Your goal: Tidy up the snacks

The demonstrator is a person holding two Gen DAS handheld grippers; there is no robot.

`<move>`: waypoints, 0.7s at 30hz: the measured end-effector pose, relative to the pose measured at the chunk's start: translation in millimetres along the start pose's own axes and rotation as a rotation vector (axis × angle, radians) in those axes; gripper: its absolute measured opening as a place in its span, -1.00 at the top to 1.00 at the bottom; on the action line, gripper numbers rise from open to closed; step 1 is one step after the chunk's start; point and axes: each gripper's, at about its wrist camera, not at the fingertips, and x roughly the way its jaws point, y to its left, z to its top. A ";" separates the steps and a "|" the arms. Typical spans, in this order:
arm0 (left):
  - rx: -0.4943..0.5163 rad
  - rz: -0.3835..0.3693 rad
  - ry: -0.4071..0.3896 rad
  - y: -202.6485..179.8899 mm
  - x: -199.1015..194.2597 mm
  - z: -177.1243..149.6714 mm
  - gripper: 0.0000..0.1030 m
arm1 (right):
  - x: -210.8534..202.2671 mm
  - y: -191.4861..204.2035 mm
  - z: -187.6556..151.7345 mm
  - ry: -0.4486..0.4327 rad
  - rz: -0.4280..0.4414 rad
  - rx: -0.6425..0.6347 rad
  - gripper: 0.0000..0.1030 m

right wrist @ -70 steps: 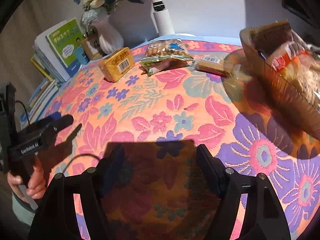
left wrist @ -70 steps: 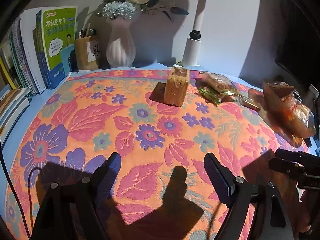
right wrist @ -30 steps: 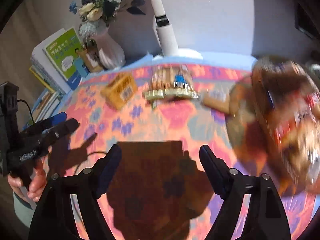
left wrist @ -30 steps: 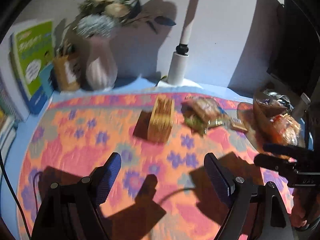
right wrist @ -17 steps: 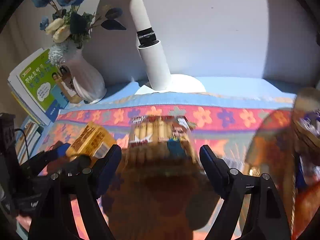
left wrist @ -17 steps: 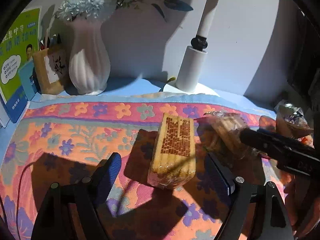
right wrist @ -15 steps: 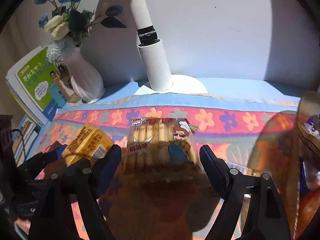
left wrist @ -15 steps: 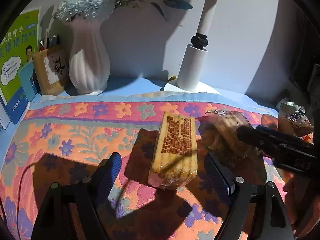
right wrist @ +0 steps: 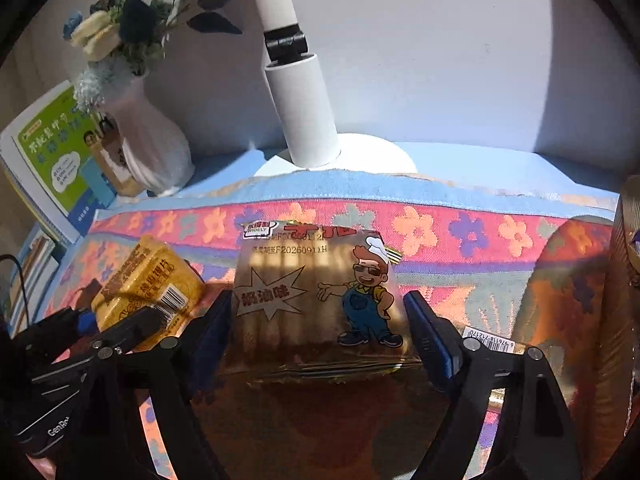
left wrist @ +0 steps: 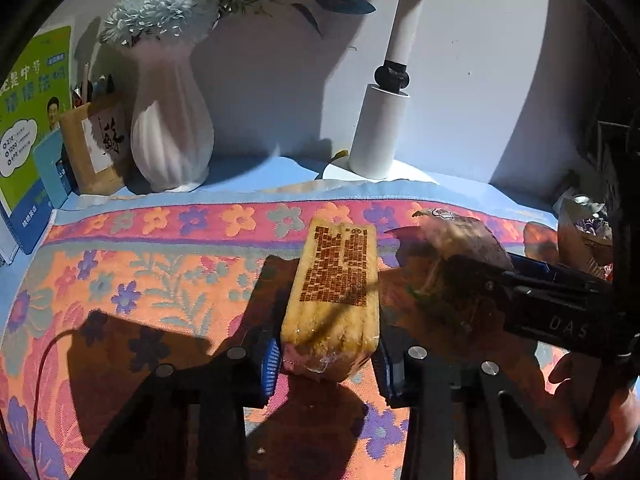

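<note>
A yellow cracker pack (left wrist: 336, 276) lies on the flowered cloth (left wrist: 160, 280), one end toward me. My left gripper (left wrist: 326, 360) is closing its jaws on that near end, and both blue pads press against its sides. The right wrist view shows the same pack (right wrist: 148, 284) with the left gripper (right wrist: 112, 326) on it. Beside it lies a clear biscuit bag (right wrist: 316, 292) printed with a cartoon chef. My right gripper (right wrist: 320, 332) stands open, one finger on each side of the bag. From the left wrist view the bag (left wrist: 452, 236) is partly hidden behind the right gripper's body.
A wicker basket (right wrist: 628, 280) with snacks stands at the right edge, a small barcoded bar (right wrist: 488, 344) beside it. Along the back wall stand a white vase (left wrist: 168, 128), a wooden pen holder (left wrist: 96, 140), books (left wrist: 28, 128) and a white lamp (left wrist: 380, 136). A person's hand (left wrist: 592, 412) holds the right gripper.
Both grippers have come forward and down over the cloth to the snacks. In the last half second the left jaws went from wide open to clamped on the yellow pack.
</note>
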 end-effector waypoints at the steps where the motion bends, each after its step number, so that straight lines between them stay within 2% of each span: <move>1: -0.001 0.001 -0.002 0.3 -0.4 -0.2 0.29 | -2.5 -1.4 0.0 -0.013 0.010 0.003 -0.51; 4: -0.004 0.005 -0.014 0.9 -2.1 -1.6 0.30 | -9.0 -1.0 -0.5 -0.045 0.020 -0.001 -0.42; 13: 0.016 0.028 -0.057 -4.7 -14.8 -6.5 0.34 | -39.1 6.5 -9.0 -0.142 -0.013 -0.040 -0.38; 15: 0.014 0.030 -0.057 -6.4 -22.6 -8.5 0.34 | -49.2 6.1 -13.7 -0.140 -0.010 -0.032 -0.38; 18: -0.006 -0.007 -0.044 -9.1 -43.9 -17.6 0.34 | -73.3 4.1 -28.6 -0.109 0.037 -0.021 -0.38; 21: -0.006 -0.032 -0.036 -15.9 -67.5 -33.1 0.34 | -101.2 4.0 -53.1 -0.082 0.053 -0.047 -0.38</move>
